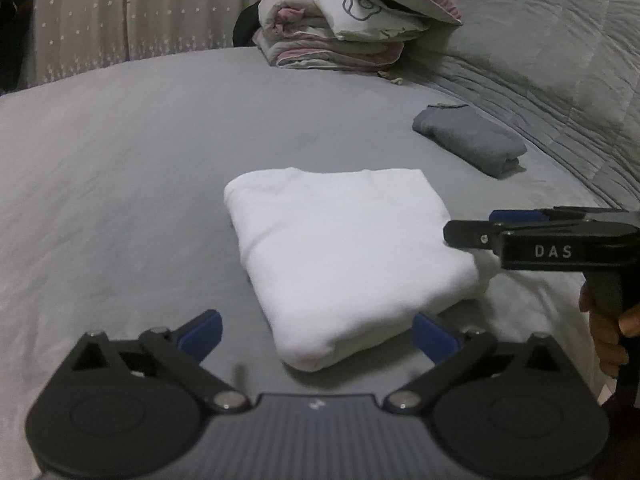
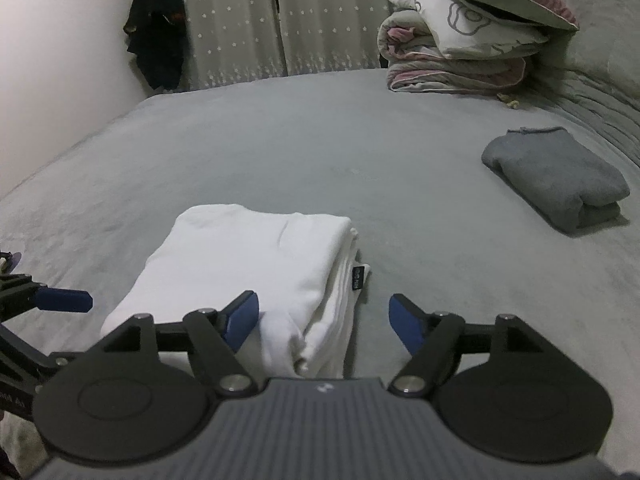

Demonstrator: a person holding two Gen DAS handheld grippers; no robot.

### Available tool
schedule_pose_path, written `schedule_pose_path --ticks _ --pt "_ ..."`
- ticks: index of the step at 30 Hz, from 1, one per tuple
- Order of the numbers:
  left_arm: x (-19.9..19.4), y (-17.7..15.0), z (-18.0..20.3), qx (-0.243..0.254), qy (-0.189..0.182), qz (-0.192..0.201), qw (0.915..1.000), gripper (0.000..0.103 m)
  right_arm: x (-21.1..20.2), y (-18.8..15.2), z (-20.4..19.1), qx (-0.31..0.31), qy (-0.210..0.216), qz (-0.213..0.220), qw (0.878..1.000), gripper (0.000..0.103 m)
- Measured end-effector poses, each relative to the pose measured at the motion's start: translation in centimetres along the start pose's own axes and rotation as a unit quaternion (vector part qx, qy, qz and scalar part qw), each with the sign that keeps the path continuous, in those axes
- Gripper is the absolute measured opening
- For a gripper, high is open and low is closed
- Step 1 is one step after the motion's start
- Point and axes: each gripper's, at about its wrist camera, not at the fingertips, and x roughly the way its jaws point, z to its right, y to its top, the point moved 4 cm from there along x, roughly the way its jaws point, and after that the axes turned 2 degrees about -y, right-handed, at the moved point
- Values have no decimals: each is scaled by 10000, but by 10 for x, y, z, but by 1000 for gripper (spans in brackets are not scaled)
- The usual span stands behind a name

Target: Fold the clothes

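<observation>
A white garment (image 1: 344, 252) lies folded into a thick rectangle on the grey bed; the right wrist view shows the same white garment (image 2: 248, 268) with its layered edge and a small dark label facing me. My left gripper (image 1: 316, 336) is open, its blue pads either side of the bundle's near corner, nothing held. My right gripper (image 2: 324, 320) is open too, straddling the bundle's near right edge. From the left wrist view the right gripper (image 1: 472, 236) appears side-on at the bundle's right edge. A blue fingertip of the left gripper (image 2: 64, 300) shows at the left.
A folded grey garment (image 1: 472, 140) rests to the right; the same grey garment (image 2: 560, 180) shows in the right wrist view. Stacked quilts and a pillow (image 1: 344, 28) sit at the far side. A quilted grey headboard (image 1: 560, 48) rises right. Curtains (image 2: 280, 20) and dark hanging clothing (image 2: 156, 28) are behind.
</observation>
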Motion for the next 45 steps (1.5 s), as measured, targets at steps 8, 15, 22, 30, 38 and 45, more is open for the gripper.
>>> schedule_pose_path --ticks 8,15,22,30,38,45 --pt "11 -1 -10 -291 -194 -382 9987 102 6 2 9 550 289 -366 9974 78" --pt "22 -4 -23 -917 -649 -747 9909 102 12 -3 24 1702 835 -813 9785 78" --pt "27 -3 -48 -1968 -1090 -739 9716 102 14 -5 38 2330 927 -971 9632 78" --pt "34 -1 -71 -2844 -1417 -559 9465 102 18 -7 54 3021 1193 -1118 9392 78" --pt "49 3 -87 -3532 -1557 -314 9219 97 28 -5 59 3413 1441 -1155 9217 74" --pt "64 8 -83 -3531 -1569 -271 9219 73 33 -3 64 3529 1578 -1166 9149 53"
